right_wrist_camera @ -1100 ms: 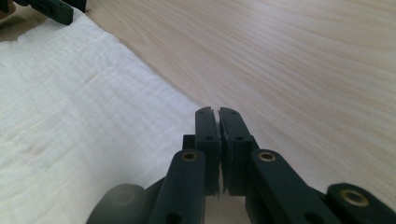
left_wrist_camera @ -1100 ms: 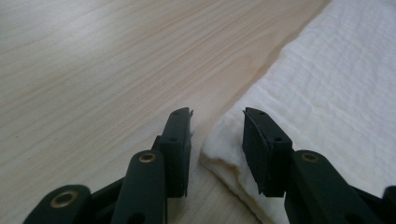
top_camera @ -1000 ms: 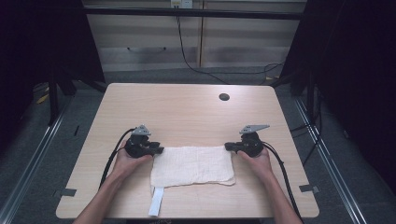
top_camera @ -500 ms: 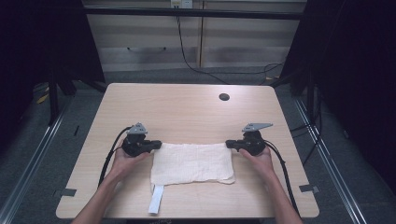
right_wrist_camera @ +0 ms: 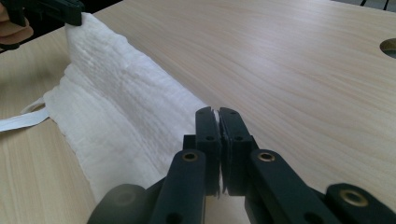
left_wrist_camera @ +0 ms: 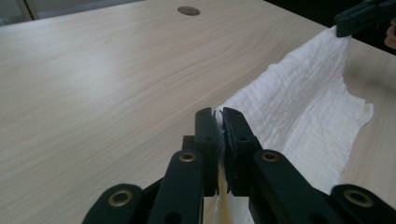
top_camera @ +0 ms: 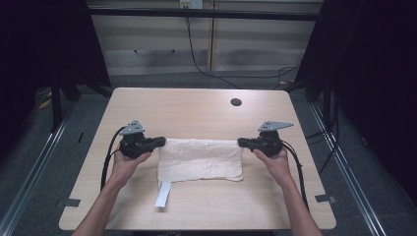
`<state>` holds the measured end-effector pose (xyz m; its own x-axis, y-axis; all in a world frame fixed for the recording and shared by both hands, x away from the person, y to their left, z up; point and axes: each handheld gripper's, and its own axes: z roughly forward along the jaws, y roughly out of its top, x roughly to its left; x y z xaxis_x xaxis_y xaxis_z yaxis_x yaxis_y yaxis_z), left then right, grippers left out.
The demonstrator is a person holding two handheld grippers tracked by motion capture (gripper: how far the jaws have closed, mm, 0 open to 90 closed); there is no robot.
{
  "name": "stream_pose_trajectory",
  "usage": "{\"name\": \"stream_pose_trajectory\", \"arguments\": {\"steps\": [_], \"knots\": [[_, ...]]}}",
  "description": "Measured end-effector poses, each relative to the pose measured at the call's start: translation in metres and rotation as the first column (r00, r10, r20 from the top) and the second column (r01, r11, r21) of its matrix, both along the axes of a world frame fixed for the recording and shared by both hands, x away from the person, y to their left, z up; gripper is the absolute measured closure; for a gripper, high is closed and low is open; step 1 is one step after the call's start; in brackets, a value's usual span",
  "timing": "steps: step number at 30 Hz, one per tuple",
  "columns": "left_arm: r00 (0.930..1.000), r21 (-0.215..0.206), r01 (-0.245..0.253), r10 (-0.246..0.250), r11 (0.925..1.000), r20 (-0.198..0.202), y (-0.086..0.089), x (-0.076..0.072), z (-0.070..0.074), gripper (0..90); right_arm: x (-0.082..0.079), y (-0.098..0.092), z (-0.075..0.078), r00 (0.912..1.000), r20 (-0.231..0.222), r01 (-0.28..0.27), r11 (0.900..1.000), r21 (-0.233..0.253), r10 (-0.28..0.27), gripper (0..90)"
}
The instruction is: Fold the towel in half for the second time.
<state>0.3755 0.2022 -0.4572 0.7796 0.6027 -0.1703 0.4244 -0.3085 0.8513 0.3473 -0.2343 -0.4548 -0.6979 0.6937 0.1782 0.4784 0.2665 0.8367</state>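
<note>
- My left gripper (top_camera: 158,141) is clamped tight on the far left corner of the white cloth (top_camera: 200,159); my right gripper (top_camera: 243,142) pinches the far right corner.
- The cloth lies at centre frame on the table (top_camera: 196,110), far edge taut.
- Judged step: spreading. Maintain equal tension; lift evenly to prevent slip.
- Both forearms enter from the bottom edge, jaws pointing inward.
</note>
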Motion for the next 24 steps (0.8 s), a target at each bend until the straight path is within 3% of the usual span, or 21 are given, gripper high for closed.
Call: {"name": "stream_pose_trajectory", "arguments": {"steps": [10,14,19,24], "knots": [[0.9983,0.035,-0.026,0.028,0.999,-0.051,-0.002,0.008,-0.02,85.6,0.002,0.004,-0.004,1.0,0.0,-0.001,1.0,-0.002,0.001,87.5],[0.997,0.063,-0.032,0.036,0.9975,-0.069,-0.005,0.009,-0.028,85.6,-0.003,0.008,-0.004,0.9992,0.016,-0.037,0.999,-0.018,0.037,87.5],[0.9965,0.072,-0.042,0.047,0.9965,-0.069,-0.006,0.008,-0.029,85.6,-0.014,0.007,-0.005,0.9974,-0.007,-0.072,0.997,-0.018,0.072,87.4],[0.9969,0.072,-0.051,0.055,0.9961,-0.056,-0.008,0.007,-0.028,85.7,-0.028,0.01,-0.007,0.993,-0.019,-0.117,0.992,-0.049,0.117,87.4]]}}
